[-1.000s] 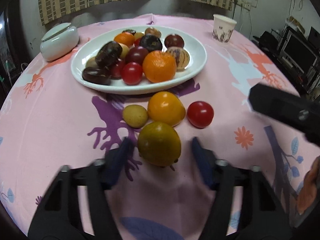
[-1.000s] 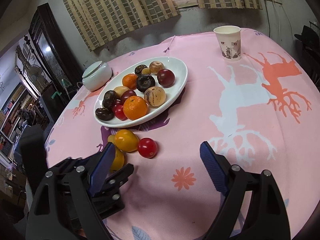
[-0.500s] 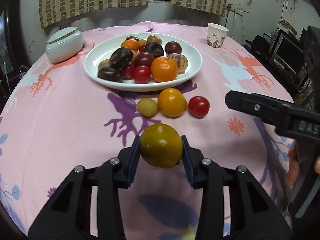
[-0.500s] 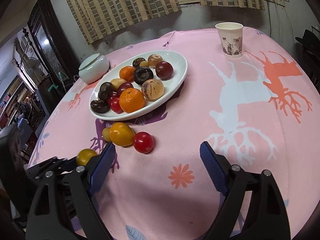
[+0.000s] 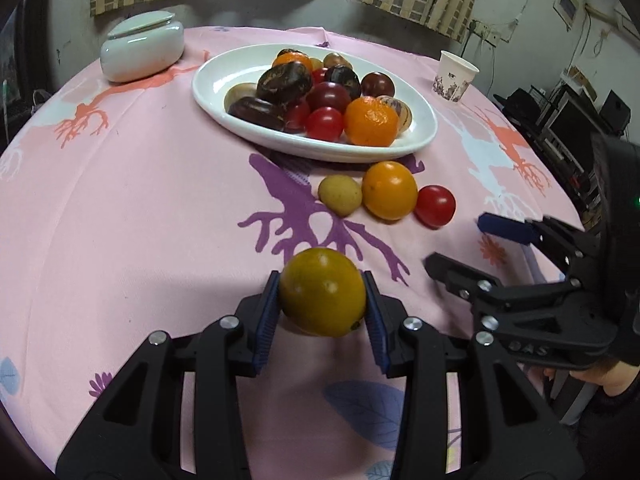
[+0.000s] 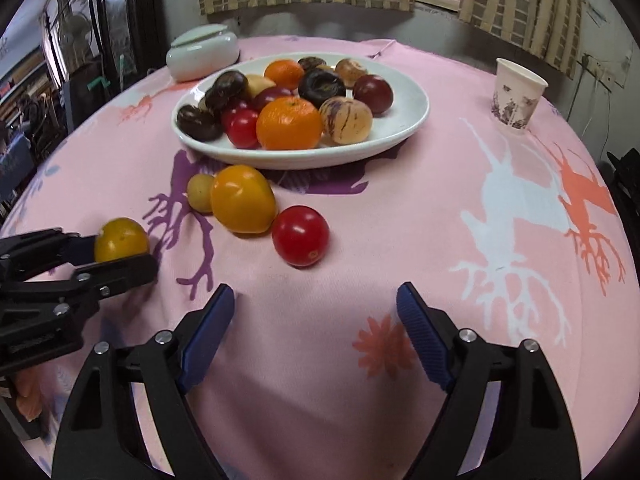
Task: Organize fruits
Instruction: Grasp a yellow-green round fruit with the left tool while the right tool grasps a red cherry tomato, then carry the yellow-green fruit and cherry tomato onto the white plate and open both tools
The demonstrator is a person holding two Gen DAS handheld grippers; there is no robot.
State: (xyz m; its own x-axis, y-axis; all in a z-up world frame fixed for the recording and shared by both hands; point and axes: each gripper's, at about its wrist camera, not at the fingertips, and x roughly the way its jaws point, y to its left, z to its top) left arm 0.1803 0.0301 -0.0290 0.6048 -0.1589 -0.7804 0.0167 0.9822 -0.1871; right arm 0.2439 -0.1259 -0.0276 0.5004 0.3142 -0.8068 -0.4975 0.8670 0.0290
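My left gripper [image 5: 322,298] is shut on a yellow-green round fruit [image 5: 322,291] and holds it above the pink cloth; the fruit also shows in the right wrist view [image 6: 121,239]. A white oval plate [image 5: 424,136] holds several fruits, among them an orange [image 5: 371,121]. On the cloth in front of the plate lie a small tan fruit [image 5: 340,195], a yellow-orange fruit [image 5: 389,190] and a red tomato [image 5: 435,205]. My right gripper [image 6: 316,334] is open and empty, just short of the red tomato [image 6: 301,235].
A white lidded ceramic jar [image 5: 142,51] stands at the back left of the round table. A paper cup [image 5: 454,76] stands at the back right. Furniture and electronics crowd the room beyond the table's right edge.
My left gripper has closed on the yellow-green fruit and lifted it off the cloth, drawing back from the plate. My right gripper has moved closer to the red tomato.
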